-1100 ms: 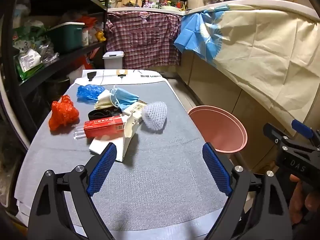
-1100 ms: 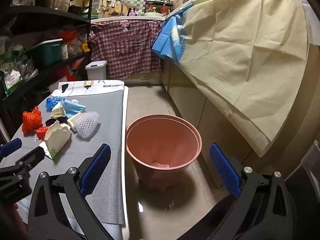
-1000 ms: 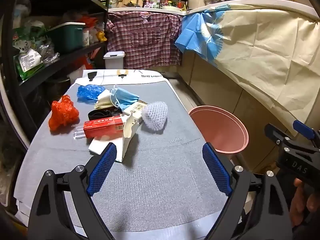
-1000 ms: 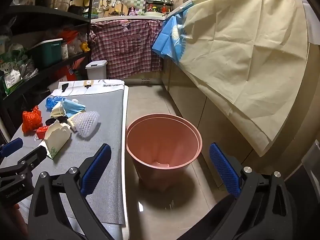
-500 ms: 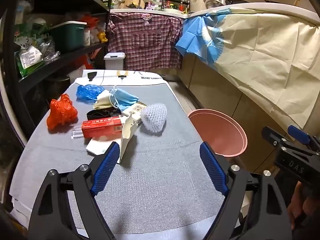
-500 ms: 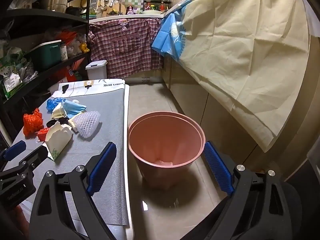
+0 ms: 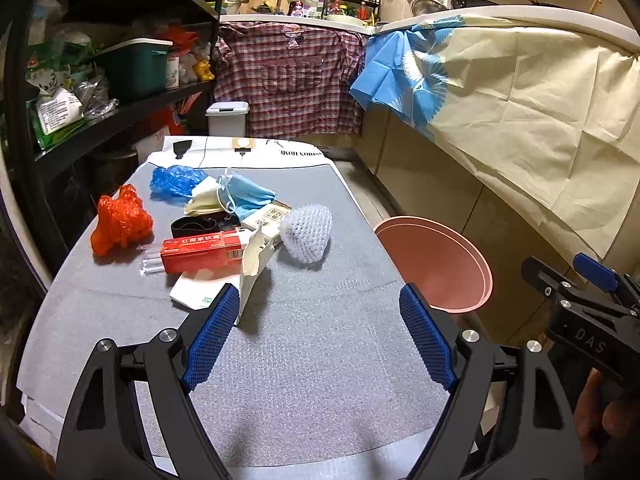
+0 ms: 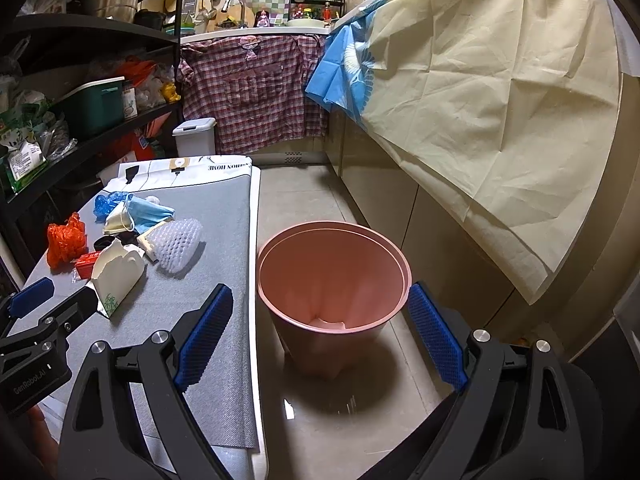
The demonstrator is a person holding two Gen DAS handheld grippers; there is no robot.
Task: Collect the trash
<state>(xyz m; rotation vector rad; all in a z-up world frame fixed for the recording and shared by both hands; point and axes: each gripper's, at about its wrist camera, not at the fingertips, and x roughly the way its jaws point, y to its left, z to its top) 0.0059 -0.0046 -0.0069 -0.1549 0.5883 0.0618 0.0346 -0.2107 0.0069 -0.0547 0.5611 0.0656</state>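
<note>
Trash lies in a heap on the grey mat [image 7: 300, 380]: a white foam net [image 7: 306, 236], a red box [image 7: 200, 254], a torn white carton [image 7: 252, 276], an orange plastic bag [image 7: 120, 220], a blue bag [image 7: 176, 180] and blue face masks [image 7: 244, 196]. My left gripper [image 7: 318, 320] hovers open over the mat, just short of the carton, with nothing between its fingers. My right gripper [image 8: 320, 304] is open above the floor and frames the pink bin [image 8: 332, 226] beside the table. A pale scrap lies at the bin's bottom.
Black shelves [image 7: 100, 120] packed with goods run along the left. A cabinet front draped in cream paper [image 8: 500, 120] lines the right. A small white lidded bin [image 8: 196, 136] stands at the far end. The tiled floor [image 8: 304, 192] forms a narrow aisle.
My left gripper has crept forward a little toward the carton. My right gripper's jaws have narrowed slightly, and the pink bin now sits more squarely between them.
</note>
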